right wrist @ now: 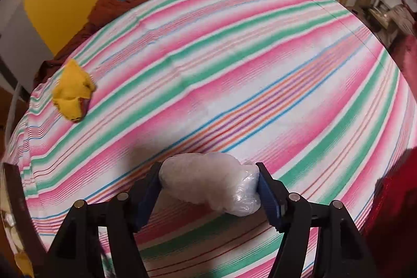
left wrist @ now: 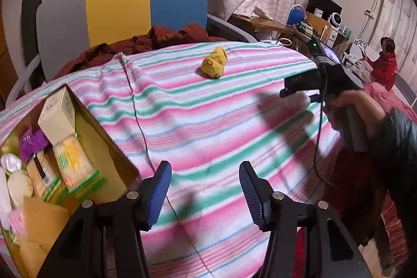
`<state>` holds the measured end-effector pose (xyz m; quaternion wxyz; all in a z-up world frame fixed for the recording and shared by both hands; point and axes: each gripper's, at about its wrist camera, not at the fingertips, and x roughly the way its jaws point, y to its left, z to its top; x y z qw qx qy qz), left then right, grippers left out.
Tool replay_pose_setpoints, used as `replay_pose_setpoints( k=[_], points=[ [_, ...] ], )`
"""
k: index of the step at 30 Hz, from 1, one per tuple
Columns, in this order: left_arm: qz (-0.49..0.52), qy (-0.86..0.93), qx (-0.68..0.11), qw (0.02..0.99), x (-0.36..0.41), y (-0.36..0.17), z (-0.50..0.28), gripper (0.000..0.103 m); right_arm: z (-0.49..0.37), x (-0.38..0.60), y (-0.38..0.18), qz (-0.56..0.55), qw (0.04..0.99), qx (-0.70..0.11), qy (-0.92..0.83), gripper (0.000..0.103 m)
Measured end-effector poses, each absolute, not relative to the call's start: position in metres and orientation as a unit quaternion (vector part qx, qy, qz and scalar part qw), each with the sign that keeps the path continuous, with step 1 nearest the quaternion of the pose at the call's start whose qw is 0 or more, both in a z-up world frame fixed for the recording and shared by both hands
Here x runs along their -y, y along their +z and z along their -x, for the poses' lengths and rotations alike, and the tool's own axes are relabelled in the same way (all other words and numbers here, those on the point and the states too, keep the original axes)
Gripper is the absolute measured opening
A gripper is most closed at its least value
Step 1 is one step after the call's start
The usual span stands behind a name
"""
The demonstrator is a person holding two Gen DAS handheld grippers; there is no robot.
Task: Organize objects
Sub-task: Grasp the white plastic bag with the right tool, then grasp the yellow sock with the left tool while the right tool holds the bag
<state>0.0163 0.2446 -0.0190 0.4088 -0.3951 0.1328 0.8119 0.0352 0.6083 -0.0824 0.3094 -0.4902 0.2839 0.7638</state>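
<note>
My right gripper (right wrist: 208, 181) is shut on a soft white plastic-wrapped bundle (right wrist: 211, 181), held just above the striped cloth (right wrist: 234, 74). The left wrist view shows that same gripper (left wrist: 299, 93) at the right, a hand around its handle, the white bundle (left wrist: 299, 98) blurred in its tip. My left gripper (left wrist: 206, 186) is open over the cloth (left wrist: 208, 108) with nothing between its blue fingers. An open cardboard box (left wrist: 104, 137) with several packets and a cream carton sits at its left. A crumpled yellow cloth (left wrist: 215, 63) lies far back on the table, also at left (right wrist: 71, 93) in the right wrist view.
A chair with a grey, yellow and blue back (left wrist: 117, 1) stands behind the table with a dark red garment (left wrist: 156, 41) on it. A thin cable (left wrist: 138, 116) runs across the cloth. A cluttered desk (left wrist: 307, 25) and a seated person in red (left wrist: 385, 64) are at the far right.
</note>
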Motion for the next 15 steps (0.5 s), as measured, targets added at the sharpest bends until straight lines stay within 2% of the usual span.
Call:
replay_pose_setpoints(
  k=[6,10,15],
  points=[
    [0.399,0.813,-0.129,0.403,-0.279,-0.008,0.011,0.055,-0.030,-0.587,-0.074,0.498,0.280,-0.237,0.785,0.070],
    [0.410,0.809,-0.129,0.401,-0.306,-0.010,0.034,0.066,-0.034,-0.586,-0.073,0.493,0.274,-0.234,0.792,0.070],
    [0.409,0.804,-0.149,0.406,-0.348,-0.016,0.062,0.067,-0.036,-0.585,-0.071,0.499,0.255,-0.235,0.794,0.070]
  ],
)
